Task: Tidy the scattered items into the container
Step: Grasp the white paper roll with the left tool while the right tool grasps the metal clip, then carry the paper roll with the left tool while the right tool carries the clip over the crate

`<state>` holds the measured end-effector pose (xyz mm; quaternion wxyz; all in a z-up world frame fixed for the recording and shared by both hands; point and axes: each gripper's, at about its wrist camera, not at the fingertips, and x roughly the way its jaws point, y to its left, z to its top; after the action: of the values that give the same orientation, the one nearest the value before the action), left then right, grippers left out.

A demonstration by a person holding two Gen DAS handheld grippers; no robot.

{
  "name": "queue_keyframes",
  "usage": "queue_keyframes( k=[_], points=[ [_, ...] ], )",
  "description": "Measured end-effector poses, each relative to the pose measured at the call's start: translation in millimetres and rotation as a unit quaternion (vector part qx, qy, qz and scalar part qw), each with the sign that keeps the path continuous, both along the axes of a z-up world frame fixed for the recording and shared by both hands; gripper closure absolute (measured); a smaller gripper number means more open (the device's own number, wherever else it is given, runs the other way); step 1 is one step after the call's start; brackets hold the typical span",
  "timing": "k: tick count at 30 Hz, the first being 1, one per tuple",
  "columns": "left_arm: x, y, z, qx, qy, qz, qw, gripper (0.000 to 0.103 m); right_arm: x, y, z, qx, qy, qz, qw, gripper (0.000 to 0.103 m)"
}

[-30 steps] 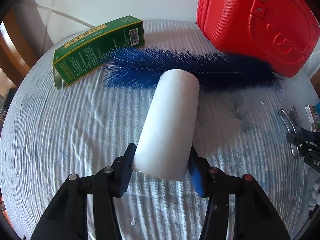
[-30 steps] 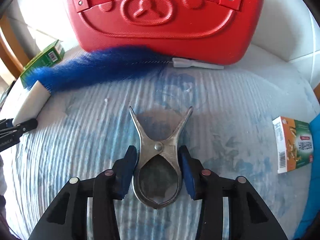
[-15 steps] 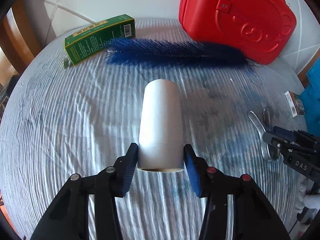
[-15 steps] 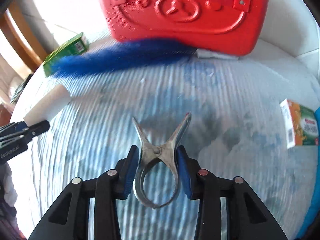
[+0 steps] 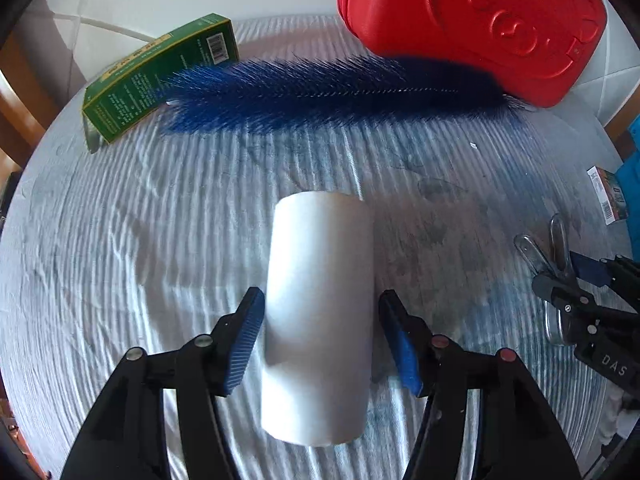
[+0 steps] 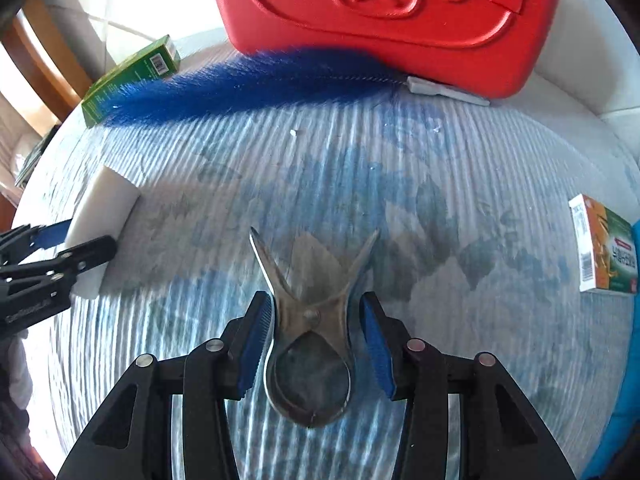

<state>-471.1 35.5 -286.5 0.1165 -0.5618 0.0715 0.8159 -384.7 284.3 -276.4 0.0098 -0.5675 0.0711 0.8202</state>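
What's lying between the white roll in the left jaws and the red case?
The blue brush lies across the cloth, right in front of the closed red case, with its far end against the case. It sits between the white roll in the left gripper and the case.

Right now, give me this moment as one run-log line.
left gripper: open around white roll | right gripper: open around metal clamp | both items on cloth | red case: closed

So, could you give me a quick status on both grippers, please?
Left gripper astride white roll, pads just off it. Right gripper astride metal clip, slight gaps. Red case shut, blue brush lying against it.
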Motion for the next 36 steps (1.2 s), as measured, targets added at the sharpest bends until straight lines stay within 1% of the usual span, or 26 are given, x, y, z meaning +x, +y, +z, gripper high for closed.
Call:
queue_keyframes(
  k=[1,2,4,6,9,12,14,20,24,26,30,32,36],
  points=[
    [1.5,1.7,1.2,0.002,0.004,0.0,1.0,0.056,-1.2,-0.8,-0.9,0.003,0.001,0.002,1.0,0.056],
    [3.5,2.7,2.4,0.003,0.008,0.0,1.0,0.058,-1.6,-3.1,-2.1,0.006,0.005,0.002,1.0,0.057],
    [9.5,2.3,4.1,0.015,0.005,0.007,0.9999,0.058,-0.5,-5.1,-2.4,0.018,0.006,0.006,1.0,0.061],
    [20.4,1.6,7.3,0.015,0.008,0.012,0.9998,0.058,-0.2,-7.7,-2.4,0.026,0.006,0.007,1.0,0.063],
    [40.3,-4.1,18.1,0.023,0.014,0.02,0.9995,0.058,5.6,-9.5,1.7,0.02,0.011,0.005,1.0,0.065],
    [64.5,-10.4,37.0,0.024,0.032,0.027,0.9988,0.058,14.7,-17.4,13.5,0.011,0.023,0.014,1.0,0.065],
    [82.8,-14.5,54.2,0.027,0.047,0.033,0.998,0.058,22.2,-24.7,27.2,0.008,0.037,0.023,0.999,0.066],
    [128.4,-38.3,111.8,0.037,0.098,0.052,0.9931,0.058,48.6,-57.1,82.2,-0.003,0.094,0.045,0.995,0.066],
    [163.0,-55.7,151.0,0.035,0.142,0.068,0.9869,0.058,73.3,-77.5,126.4,-0.006,0.137,0.063,0.988,0.066],
    [179.4,-65.3,166.8,0.038,0.157,0.078,0.9838,0.058,88.2,-89.9,149.7,-0.01,0.159,0.074,0.984,0.066],
    [211.0,-74.7,192.2,0.044,0.183,0.086,0.9783,0.058,118.4,-108.4,183.9,-0.016,0.196,0.091,0.976,0.066],
    [225.9,-73.9,202.5,0.046,0.195,0.082,0.9763,0.058,136.6,-115.3,201.4,-0.018,0.215,0.095,0.972,0.066],
    [251.5,-64.1,218.6,0.058,0.212,0.067,0.9732,0.058,167.6,-119.0,226.2,-0.028,0.243,0.093,0.965,0.066]
  ],
)
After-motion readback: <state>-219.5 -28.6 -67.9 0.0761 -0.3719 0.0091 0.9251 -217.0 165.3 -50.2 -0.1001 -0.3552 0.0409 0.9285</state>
